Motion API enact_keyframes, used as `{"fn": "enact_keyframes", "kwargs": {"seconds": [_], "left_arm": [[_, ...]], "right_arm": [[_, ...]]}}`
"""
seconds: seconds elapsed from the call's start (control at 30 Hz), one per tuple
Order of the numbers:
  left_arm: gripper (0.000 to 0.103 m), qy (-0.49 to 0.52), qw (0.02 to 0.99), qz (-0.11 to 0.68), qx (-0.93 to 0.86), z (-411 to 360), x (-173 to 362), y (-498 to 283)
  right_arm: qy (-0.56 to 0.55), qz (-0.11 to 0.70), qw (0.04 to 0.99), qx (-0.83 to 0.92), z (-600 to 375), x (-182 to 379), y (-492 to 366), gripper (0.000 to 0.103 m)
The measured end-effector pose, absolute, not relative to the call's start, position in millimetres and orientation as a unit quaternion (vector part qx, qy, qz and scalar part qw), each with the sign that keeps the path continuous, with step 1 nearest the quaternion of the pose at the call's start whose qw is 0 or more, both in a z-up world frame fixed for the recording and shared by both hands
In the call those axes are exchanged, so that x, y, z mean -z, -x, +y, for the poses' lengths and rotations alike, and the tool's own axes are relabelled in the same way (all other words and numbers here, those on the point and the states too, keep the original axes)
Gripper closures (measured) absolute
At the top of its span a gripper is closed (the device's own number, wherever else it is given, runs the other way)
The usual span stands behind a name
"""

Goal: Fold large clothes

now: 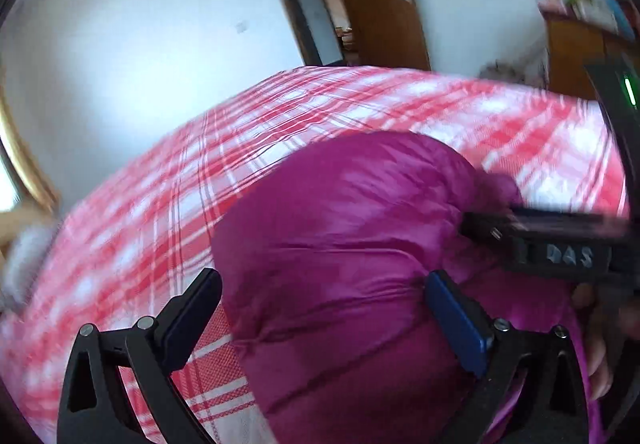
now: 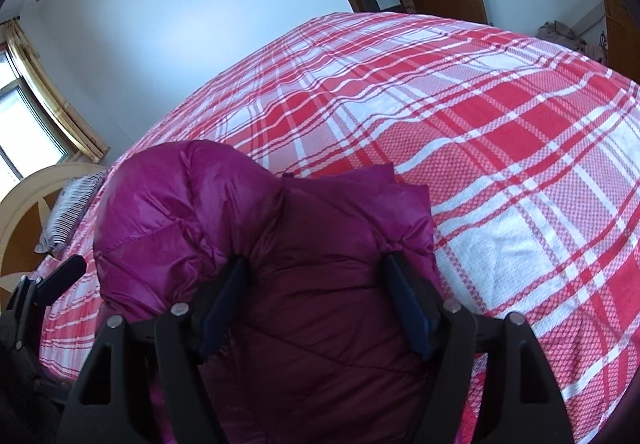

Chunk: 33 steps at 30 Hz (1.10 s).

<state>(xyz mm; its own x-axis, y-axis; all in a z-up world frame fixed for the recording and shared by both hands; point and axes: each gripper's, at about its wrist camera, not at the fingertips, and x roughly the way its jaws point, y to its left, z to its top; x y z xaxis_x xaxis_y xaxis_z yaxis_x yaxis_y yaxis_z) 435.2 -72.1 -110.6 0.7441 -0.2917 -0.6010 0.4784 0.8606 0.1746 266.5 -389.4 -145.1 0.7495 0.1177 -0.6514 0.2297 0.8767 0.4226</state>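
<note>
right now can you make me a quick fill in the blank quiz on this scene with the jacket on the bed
1. The puffy jacket is ____ in colour.
2. It lies on a bedspread with a red and white ____ pattern.
3. Padded fabric bulges between the fingers of the right gripper, whose jaws are ____.
4. The striped pillow lies by the ____.

Missing words: magenta; plaid; opening; headboard

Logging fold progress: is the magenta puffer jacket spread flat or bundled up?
Bundled up. The puffer jacket sits as a rounded heap of overlapping layers on the plaid bedspread, not spread flat.
</note>
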Motion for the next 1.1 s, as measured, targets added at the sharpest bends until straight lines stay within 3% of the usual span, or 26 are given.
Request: {"fn": "enact_keyframes", "kwargs": {"seconds": [0.17,0.27,0.47,0.63,1.1], "left_arm": [[0.001,0.103,0.919,0.326,0.196,-13.5,84.2,-473.9],[0.001,0.147,0.897,0.367,0.199,-25.3,87.8,-496.8],[0.001,0.021,0.900,0.413,0.137,-78.5,122.3,-514.7],[0.001,0.055,0.886,0.440,0.136,-66.2,149.0,-522.7],[0.001,0.022,0.884,0.451,0.123,-76.2,160.5,-529.5]], "right_arm": [[-0.259,0.345,0.902,0.023,-392.1,145.6,-265.1,0.028],[-0.242,0.350,0.904,0.032,-386.1,143.6,-267.2,0.028],[-0.231,0.352,0.906,0.037,-384.8,143.5,-267.1,0.028],[-0.227,0.351,0.908,0.037,-384.1,143.9,-267.4,0.028],[-0.189,0.372,0.907,0.054,-374.3,142.6,-272.7,0.025]]}}
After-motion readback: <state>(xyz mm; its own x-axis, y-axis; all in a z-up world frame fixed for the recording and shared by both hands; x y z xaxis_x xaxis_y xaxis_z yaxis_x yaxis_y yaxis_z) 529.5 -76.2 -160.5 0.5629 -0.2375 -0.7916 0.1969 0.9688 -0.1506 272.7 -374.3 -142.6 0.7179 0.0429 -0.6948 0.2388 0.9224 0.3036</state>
